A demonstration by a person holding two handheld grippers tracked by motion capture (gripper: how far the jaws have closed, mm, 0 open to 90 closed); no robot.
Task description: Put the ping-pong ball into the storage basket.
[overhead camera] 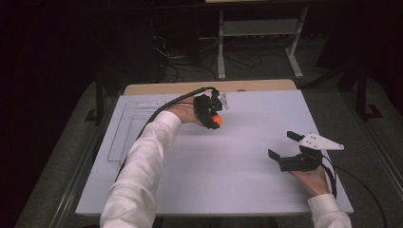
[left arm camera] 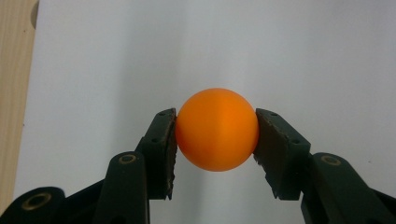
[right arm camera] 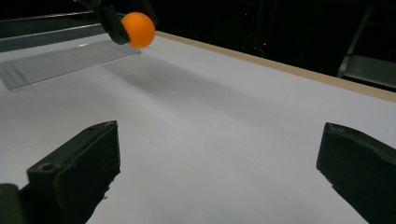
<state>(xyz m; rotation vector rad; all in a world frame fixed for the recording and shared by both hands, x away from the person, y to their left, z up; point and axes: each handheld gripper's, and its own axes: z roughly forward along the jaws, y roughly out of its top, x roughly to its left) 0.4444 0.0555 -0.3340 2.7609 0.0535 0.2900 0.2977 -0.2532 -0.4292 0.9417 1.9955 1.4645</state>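
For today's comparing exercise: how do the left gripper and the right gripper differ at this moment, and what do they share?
The left gripper is shut on an orange ball, while the right gripper stands open with nothing between its jaws. The left gripper is at the far side of the white board, near a clear tray; the right gripper sits at the near right side. Both have black jaws and are held by a person's hands in white sleeves.

hidden: orange ball [overhead camera: 216, 120] partly behind jaws | cut off: clear tray [right arm camera: 60, 60] at left edge
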